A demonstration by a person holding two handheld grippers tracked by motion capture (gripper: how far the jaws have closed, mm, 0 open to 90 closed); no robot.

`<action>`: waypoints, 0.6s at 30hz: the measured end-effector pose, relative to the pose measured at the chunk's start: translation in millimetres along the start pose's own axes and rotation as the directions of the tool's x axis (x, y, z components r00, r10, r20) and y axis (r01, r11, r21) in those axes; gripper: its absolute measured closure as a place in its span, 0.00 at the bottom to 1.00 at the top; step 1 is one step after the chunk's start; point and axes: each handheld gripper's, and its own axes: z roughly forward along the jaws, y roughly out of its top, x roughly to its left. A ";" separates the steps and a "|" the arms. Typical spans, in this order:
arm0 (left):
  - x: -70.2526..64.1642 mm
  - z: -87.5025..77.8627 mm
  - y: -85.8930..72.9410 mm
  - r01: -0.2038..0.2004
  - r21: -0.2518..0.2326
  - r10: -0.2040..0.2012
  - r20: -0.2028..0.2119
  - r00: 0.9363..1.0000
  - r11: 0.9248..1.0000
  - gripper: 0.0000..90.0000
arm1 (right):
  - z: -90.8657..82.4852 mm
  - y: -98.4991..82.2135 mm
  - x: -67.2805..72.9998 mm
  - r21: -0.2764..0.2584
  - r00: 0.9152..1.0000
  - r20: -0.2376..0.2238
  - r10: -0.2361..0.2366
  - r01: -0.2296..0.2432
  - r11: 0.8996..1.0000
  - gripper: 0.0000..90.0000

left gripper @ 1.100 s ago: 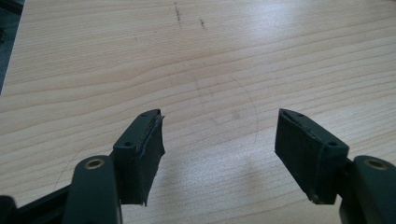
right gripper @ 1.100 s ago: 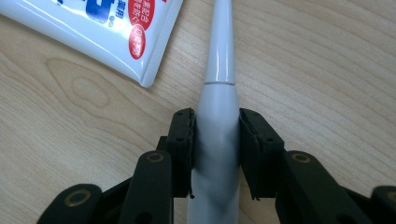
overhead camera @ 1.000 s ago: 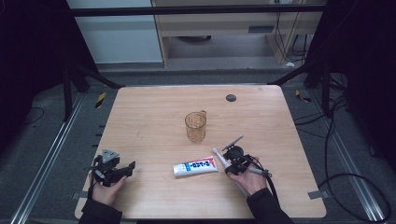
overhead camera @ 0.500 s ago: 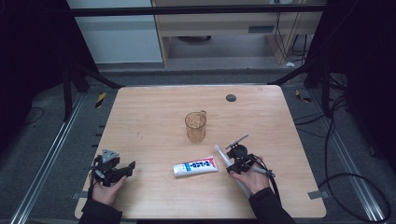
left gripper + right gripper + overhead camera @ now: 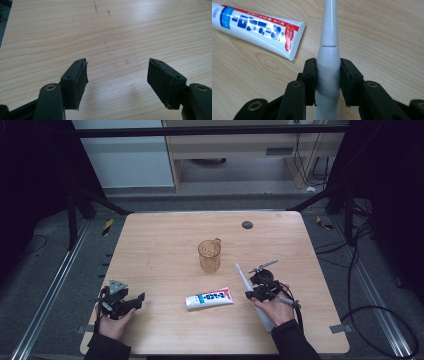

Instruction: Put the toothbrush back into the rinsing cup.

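Observation:
A white electric toothbrush is clamped between the pads of my right gripper, its neck running up and away from the jaws. From above, that toothbrush slants up off the table at the right, head toward the amber cup, with the right gripper around its body. A white toothpaste tube with red and blue print lies flat between both hands; its crimped end sits just left of the brush. My left gripper rests near the front left edge, jaws wide apart over bare wood.
A small dark round disc lies near the table's far right. The wooden tabletop ends close to both hands at the front. Metal frame rails and cables run along the floor on either side.
My right gripper has lifted the toothbrush, whose head now stands higher and a bit farther from the tube. The left gripper has stayed put.

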 end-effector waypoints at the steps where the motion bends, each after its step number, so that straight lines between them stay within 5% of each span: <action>1: 0.0 0.0 0.0 0.000 0.000 0.000 0.000 1.000 1.000 0.35 | -1.9 0.3 -0.1 -0.008 1.000 0.001 0.002 -0.002 1.000 0.75; 9: -0.3 0.1 0.0 -0.003 0.001 0.003 -0.002 1.000 1.000 0.35 | -15.8 2.9 -1.3 -0.100 1.000 0.008 0.005 -0.004 0.995 0.75; 18: -0.3 -0.3 0.2 -0.002 -0.004 0.002 -0.003 1.000 1.000 0.35 | -31.4 4.8 -4.5 -0.250 1.000 0.020 0.023 -0.017 0.968 0.75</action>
